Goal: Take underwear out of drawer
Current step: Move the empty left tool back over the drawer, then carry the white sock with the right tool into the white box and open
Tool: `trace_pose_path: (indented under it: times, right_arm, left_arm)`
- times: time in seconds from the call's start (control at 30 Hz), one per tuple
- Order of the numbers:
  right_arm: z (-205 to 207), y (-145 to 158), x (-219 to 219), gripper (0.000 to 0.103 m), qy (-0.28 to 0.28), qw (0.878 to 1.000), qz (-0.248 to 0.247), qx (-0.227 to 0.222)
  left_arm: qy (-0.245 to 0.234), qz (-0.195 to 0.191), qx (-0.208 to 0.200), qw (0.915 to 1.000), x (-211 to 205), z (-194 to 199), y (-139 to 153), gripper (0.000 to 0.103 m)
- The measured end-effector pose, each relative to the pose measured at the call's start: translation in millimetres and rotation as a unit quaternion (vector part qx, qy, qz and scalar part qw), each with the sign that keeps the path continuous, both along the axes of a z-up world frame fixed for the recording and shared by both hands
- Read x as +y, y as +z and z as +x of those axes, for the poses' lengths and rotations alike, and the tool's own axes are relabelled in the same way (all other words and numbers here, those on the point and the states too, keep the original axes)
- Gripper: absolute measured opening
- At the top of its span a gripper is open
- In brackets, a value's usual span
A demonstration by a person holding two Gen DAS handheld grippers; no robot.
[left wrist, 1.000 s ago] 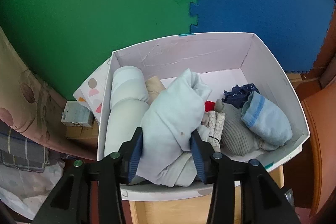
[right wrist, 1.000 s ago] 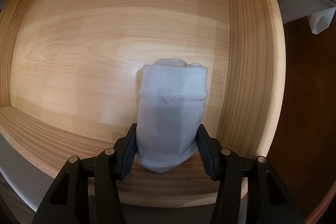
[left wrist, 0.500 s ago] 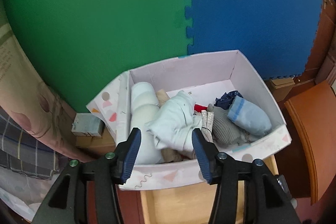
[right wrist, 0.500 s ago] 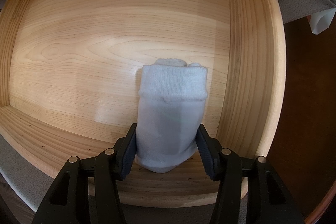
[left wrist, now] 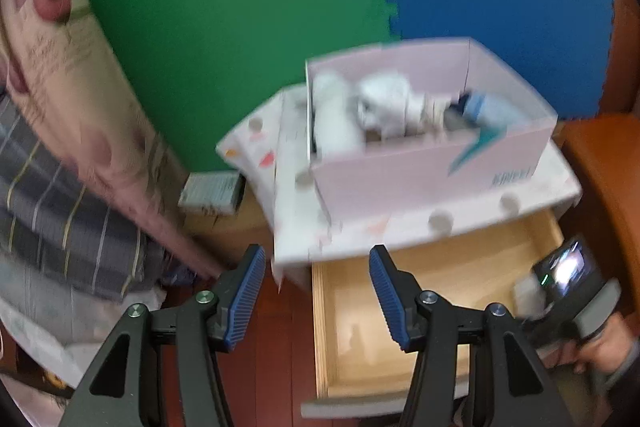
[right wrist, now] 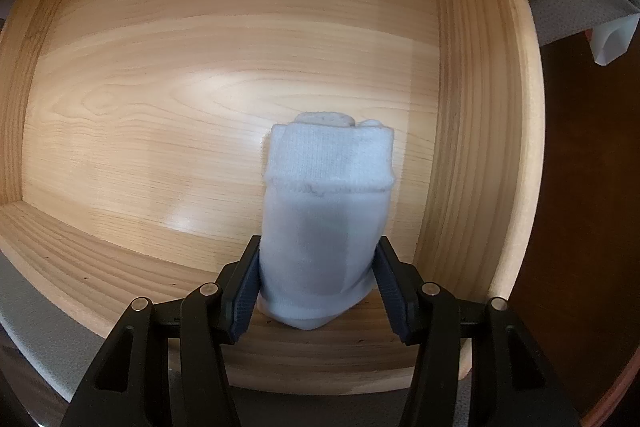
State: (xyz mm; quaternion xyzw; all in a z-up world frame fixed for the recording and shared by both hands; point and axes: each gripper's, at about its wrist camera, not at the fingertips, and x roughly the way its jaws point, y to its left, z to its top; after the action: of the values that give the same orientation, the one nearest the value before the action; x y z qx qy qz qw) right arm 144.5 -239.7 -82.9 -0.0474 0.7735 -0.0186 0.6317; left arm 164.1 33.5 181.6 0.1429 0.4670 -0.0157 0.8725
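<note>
**Rolled underwear gripped inside the drawer**

While the left gripper (left wrist: 317, 295) hangs over the floor and the drawer's near corner with its jaws opening and nothing between them, the right gripper (right wrist: 316, 283) is clamped on a pale blue roll of underwear (right wrist: 326, 223) in the wooden drawer (right wrist: 168, 99). The roll's long axis runs straight away from the gripper along its fingers, the folded ribbed cuff at the far end and the rounded end between the pads. It sits close to the drawer's right wall, on or just over the floor; I cannot tell which. In the blurred left view a pink box (left wrist: 432, 179) holds other rolled clothes beyond the open drawer (left wrist: 440, 267).
</note>
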Motion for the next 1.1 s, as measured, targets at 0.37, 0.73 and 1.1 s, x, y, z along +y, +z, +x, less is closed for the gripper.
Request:
trace_pose_path:
  times: [0.37,0.73,1.1]
  right_arm:
    - [0.8,10.5,-6.8,0.046,-0.011,1.0,0.012,-0.026]
    - [-2.9,45.1,-17.7,0.045,-0.029,0.992,0.022,-0.118]
    - [-21.2,85.5,-22.1,0.044,-0.062,0.978,0.043,-0.195]
  left_arm:
    - [0.023,-0.028,0.048,0.9982,-9.8,-36.0,-100.9,0.055]
    - [0.047,-0.061,0.079,0.9939,-2.9,-37.4,-141.1,0.055]
    - [0.054,-0.051,0.048,0.9961,-4.6,-47.7,-139.4,0.055]
